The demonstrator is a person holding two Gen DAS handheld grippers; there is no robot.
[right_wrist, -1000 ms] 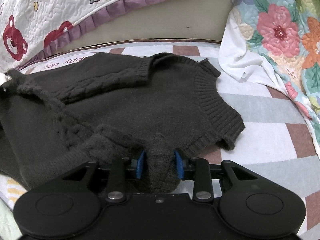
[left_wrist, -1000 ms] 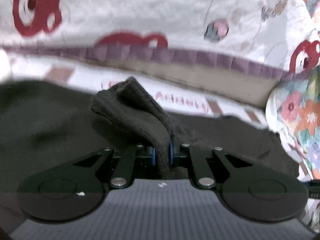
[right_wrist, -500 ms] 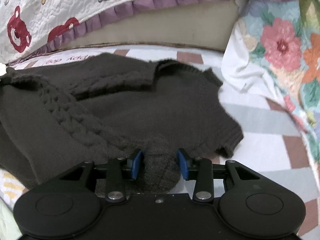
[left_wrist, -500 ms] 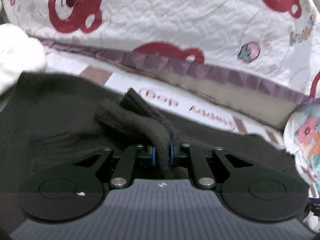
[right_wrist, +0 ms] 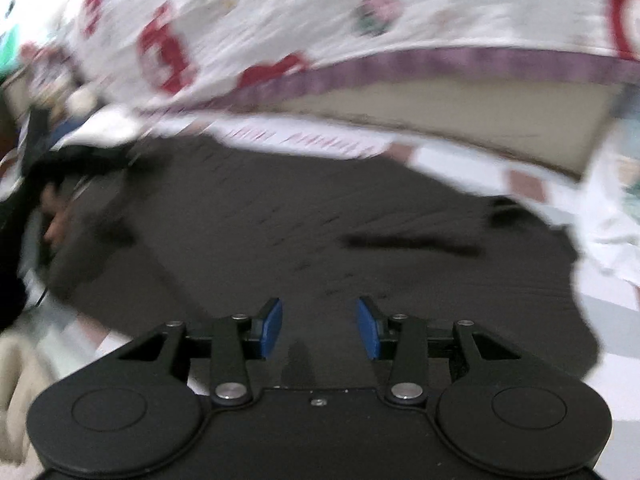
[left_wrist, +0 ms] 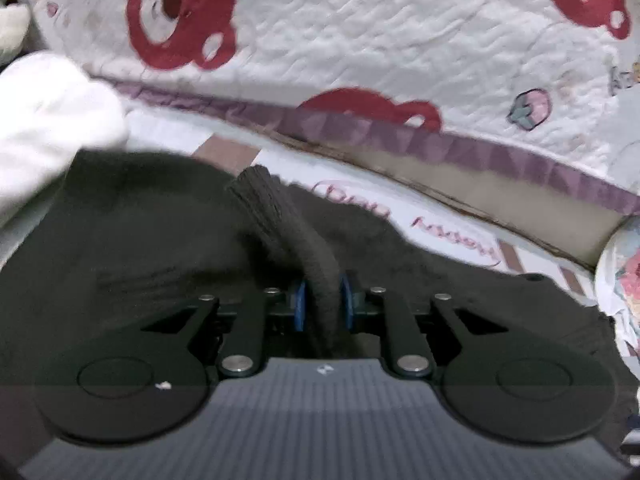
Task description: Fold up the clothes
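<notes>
A dark brown knitted sweater (left_wrist: 140, 240) lies spread on the bed. In the left wrist view a ribbed fold of it (left_wrist: 276, 216) rises from the cloth and runs down between the blue pads of my left gripper (left_wrist: 322, 306). The jaws are opening, but the pads still touch the fold on both sides. The right wrist view is blurred by motion. There my right gripper (right_wrist: 319, 328) hangs above the sweater (right_wrist: 320, 220), its jaws opening and nothing between them.
A white quilt with red bears (left_wrist: 360, 40) and a purple trim hangs behind the bed. A white cloth (left_wrist: 48, 120) lies at the left and a floral quilt (left_wrist: 624, 272) at the right. A blurred hand (right_wrist: 54, 216) shows at the left edge. The checked sheet (right_wrist: 608, 300) lies bare at the right.
My right gripper has let go of the sweater's hem, spread its pads, lifted and swung left. The left pads have parted a little around the fold, which still sits between them.
</notes>
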